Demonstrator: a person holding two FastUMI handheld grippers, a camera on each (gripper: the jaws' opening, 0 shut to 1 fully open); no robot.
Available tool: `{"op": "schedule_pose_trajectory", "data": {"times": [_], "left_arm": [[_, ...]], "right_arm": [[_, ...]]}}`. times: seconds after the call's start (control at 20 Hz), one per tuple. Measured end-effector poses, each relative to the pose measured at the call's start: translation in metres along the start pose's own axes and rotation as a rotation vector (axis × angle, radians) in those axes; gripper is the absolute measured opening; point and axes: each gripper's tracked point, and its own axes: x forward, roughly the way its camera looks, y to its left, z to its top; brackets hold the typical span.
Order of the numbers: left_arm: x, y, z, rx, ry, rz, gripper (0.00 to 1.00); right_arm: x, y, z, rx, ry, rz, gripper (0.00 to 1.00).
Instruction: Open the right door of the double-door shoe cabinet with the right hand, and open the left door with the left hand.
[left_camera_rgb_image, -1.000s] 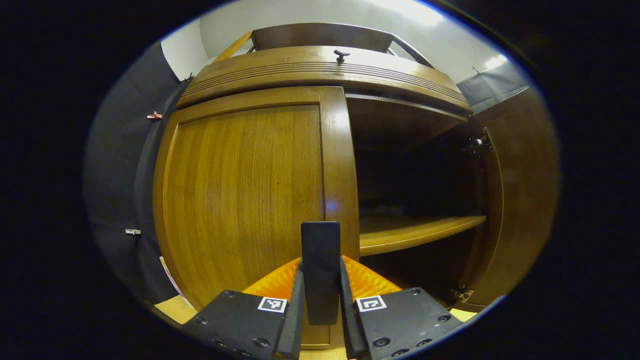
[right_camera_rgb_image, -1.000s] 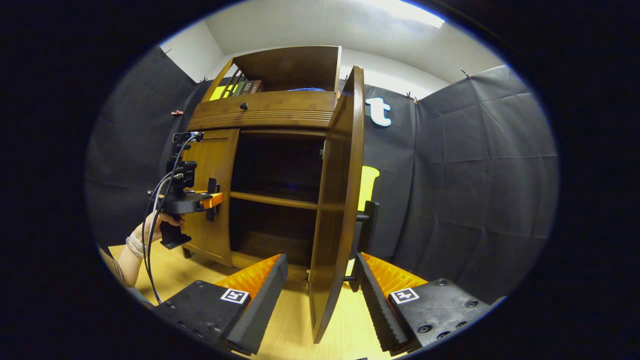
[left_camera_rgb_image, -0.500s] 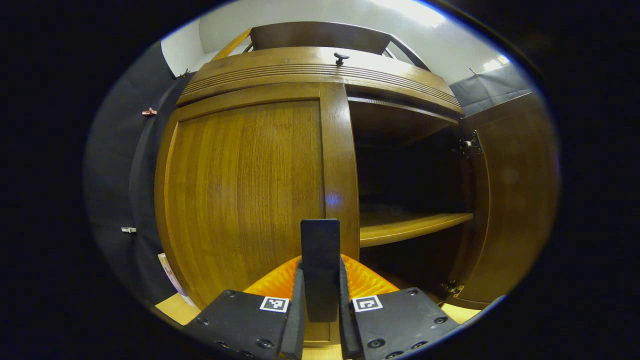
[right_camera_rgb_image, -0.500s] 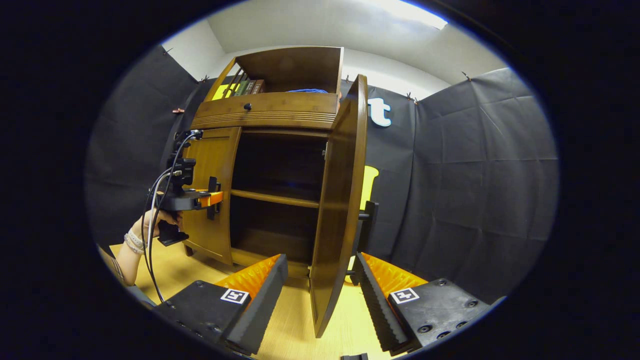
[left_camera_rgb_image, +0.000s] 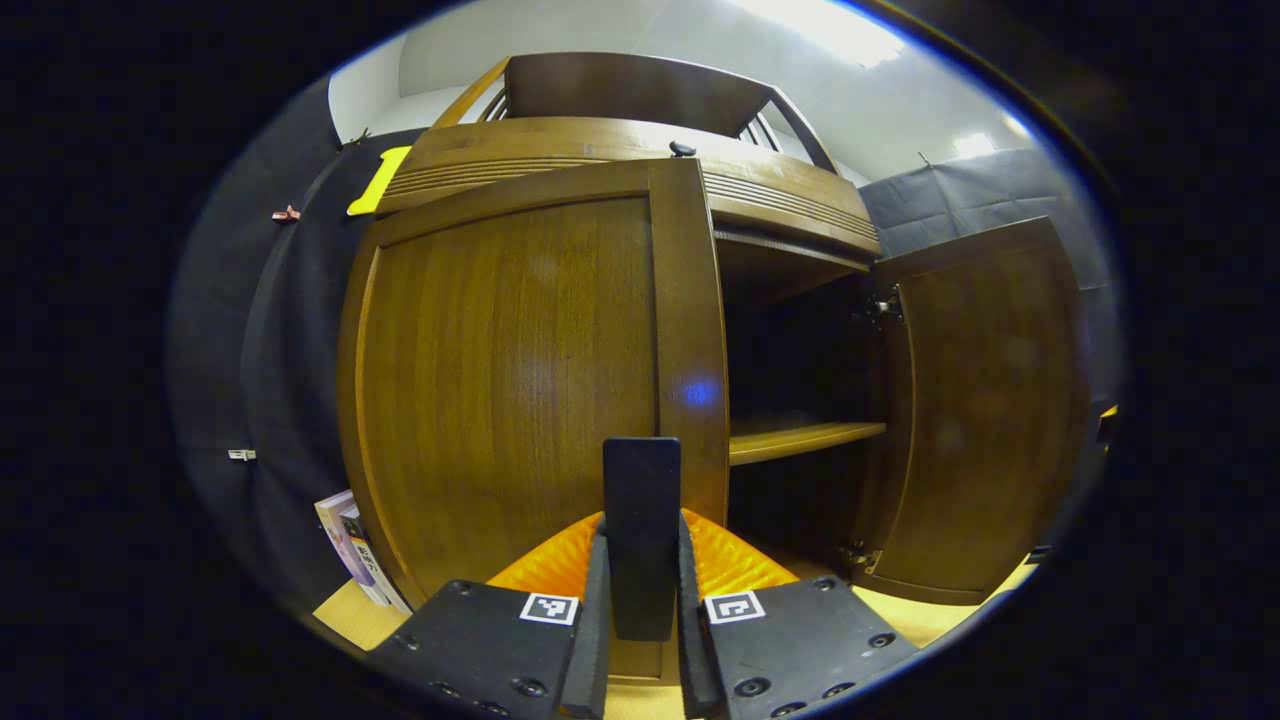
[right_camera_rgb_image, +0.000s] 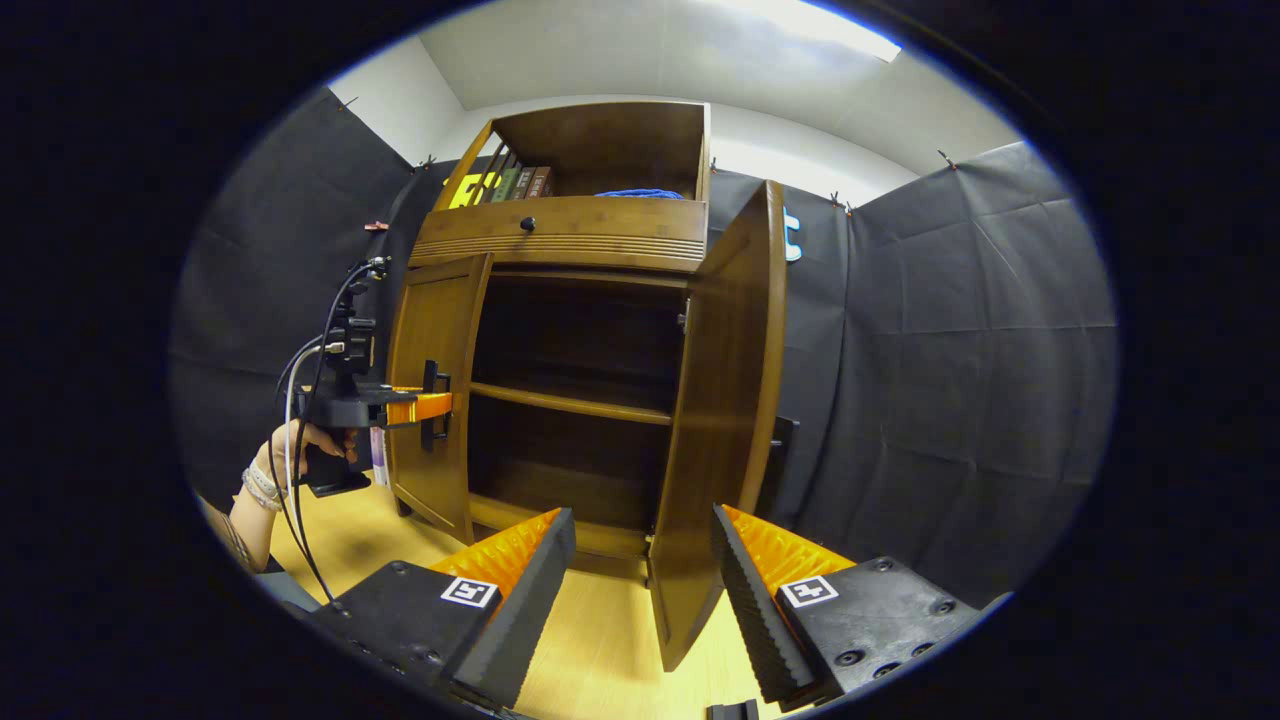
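In the left gripper view my left gripper (left_camera_rgb_image: 641, 560) is shut on the dark upright handle (left_camera_rgb_image: 641, 500) of the cabinet's left door (left_camera_rgb_image: 510, 360), which stands slightly ajar. The right door (left_camera_rgb_image: 985, 400) stands wide open at the right. In the right gripper view my right gripper (right_camera_rgb_image: 640, 520) is open, with the lower edge of the right door (right_camera_rgb_image: 725, 400) a little beyond its fingers and untouched. That door's dark handle (right_camera_rgb_image: 781, 450) pokes out behind its edge. Farther left, a hand (right_camera_rgb_image: 295, 450) holds the left gripper (right_camera_rgb_image: 432, 405) on the left door (right_camera_rgb_image: 425, 320).
The open cabinet has a dark inside with one shelf (right_camera_rgb_image: 570, 400). Above is a drawer with a knob (right_camera_rgb_image: 527, 223), and a top shelf with books (right_camera_rgb_image: 515, 183). More books (left_camera_rgb_image: 350, 540) lean by the cabinet's left side. The floor (right_camera_rgb_image: 600, 660) is light wood.
The left door has swung outward a little with my left gripper on its handle. The right door has swung wider open, and my right gripper now sits farther back from it.
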Motion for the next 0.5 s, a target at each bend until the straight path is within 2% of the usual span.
{"op": "schedule_pose_trajectory", "data": {"times": [0.25,0.5], "left_arm": [[-0.039,0.011,0.002,0.003,0.003,-0.043,0.32],[-0.082,0.031,0.004,0.017,0.0,-0.043,0.32]], "right_arm": [[-0.008,0.026,0.004,-0.015,-0.007,0.035,0.87],[-0.012,0.051,0.006,-0.015,-0.01,0.084,0.87]]}}
